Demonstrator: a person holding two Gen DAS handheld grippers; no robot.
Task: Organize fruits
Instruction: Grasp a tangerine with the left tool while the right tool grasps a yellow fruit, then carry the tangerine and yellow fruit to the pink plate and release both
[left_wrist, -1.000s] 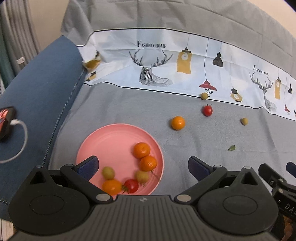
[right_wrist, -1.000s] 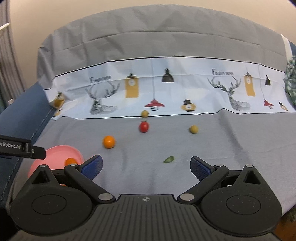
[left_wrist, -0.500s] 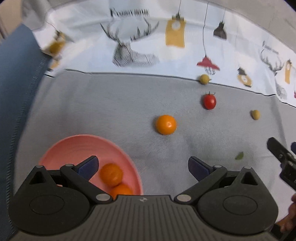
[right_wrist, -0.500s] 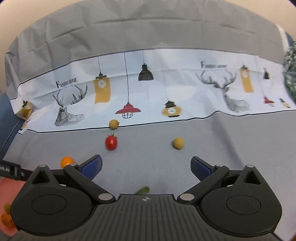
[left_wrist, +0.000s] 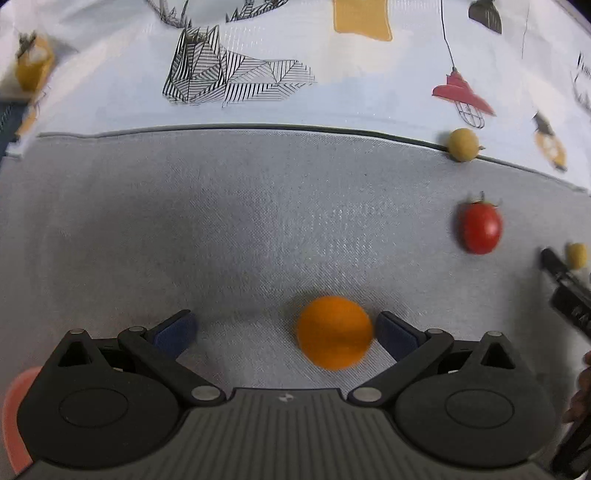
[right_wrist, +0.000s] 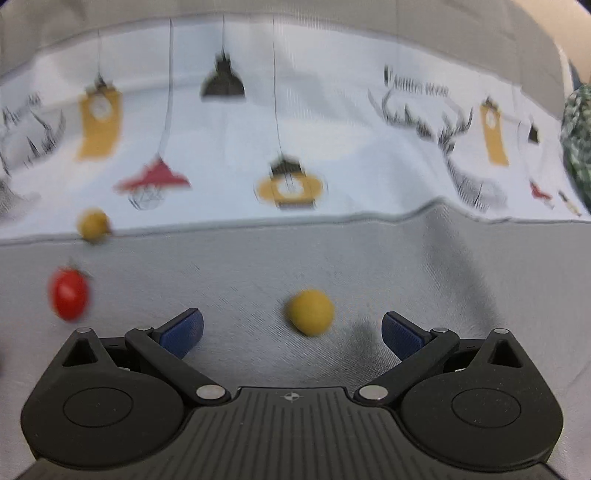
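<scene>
My left gripper (left_wrist: 284, 332) is open over the grey cloth. An orange fruit (left_wrist: 334, 331) lies between its fingers, close against the right finger (left_wrist: 395, 334). My right gripper (right_wrist: 291, 330) is open, and a small yellow fruit (right_wrist: 310, 312) lies on the cloth between its fingertips, just ahead of them. A red tomato (left_wrist: 480, 229) and a yellow fruit (left_wrist: 462, 144) lie further out; both also show in the right wrist view, the tomato (right_wrist: 69, 293) at the left and the yellow fruit (right_wrist: 93, 224) above it. The pink plate's rim (left_wrist: 13, 417) shows at bottom left.
The cloth turns from grey to a white printed band (left_wrist: 295, 74) at the back. The right gripper's black body (left_wrist: 569, 295) shows at the right edge of the left wrist view, beside the small yellow fruit (left_wrist: 577, 255). A green patterned object (right_wrist: 578, 147) sits far right.
Both grippers have moved forward and down toward the cloth. The left one left the plate and now brackets the orange fruit; the right one now brackets the small yellow fruit.
</scene>
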